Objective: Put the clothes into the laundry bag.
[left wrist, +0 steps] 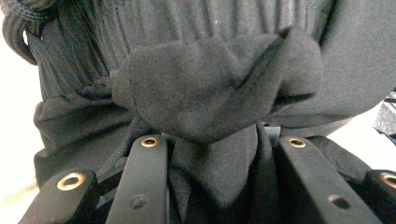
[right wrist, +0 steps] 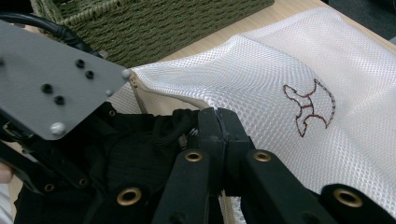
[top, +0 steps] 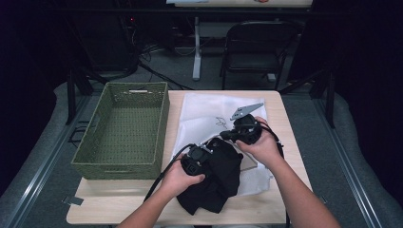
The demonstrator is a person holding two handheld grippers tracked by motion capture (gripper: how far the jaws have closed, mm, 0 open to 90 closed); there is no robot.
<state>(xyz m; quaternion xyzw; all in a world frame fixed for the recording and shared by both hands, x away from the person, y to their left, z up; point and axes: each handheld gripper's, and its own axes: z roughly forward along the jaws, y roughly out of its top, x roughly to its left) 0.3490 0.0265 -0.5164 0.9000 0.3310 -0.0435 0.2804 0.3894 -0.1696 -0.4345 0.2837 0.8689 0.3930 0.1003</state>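
Our left gripper (top: pixel 196 159) has its jaws set apart with a fold of the black garment (top: pixel 216 178) bunched between them, pressed into the cloth, though we cannot tell whether they truly clamp it. Our right gripper (right wrist: pixel 218 122) has its jaws shut tight together on the edge of the white mesh bag (right wrist: pixel 289 79), lifting that edge just above the garment. The garment lies crumpled on the near part of the table (top: pixel 119 202), partly over the bag, with the green woven basket (top: pixel 124 130) standing to the left.
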